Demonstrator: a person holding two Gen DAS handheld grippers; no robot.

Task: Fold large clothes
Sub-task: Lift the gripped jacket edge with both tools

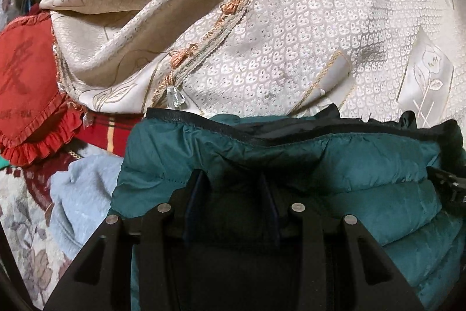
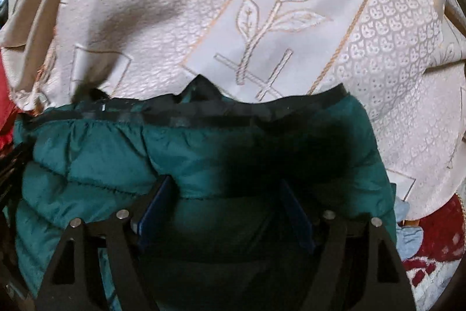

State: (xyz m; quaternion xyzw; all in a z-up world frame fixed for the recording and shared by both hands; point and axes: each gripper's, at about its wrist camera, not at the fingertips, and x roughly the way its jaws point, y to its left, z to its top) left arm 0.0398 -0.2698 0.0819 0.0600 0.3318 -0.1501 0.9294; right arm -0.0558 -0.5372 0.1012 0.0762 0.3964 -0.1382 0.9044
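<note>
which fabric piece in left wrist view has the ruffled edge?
The red cushion at far left: a frilled border runs round it. The cream cloth has tassels, the green jacket a black band, the pale blue garment no trim.

Cream embroidered cloth (image 1: 262, 34); red frilled cushion (image 1: 26, 95); pale-blue towel (image 1: 78, 188).

Both grippers' fingertips are disappearing into the green puffer jacket (image 1: 364, 165), so grip's anyone's guess, and below its black hem the jacket's running out of frame in both views
</note>
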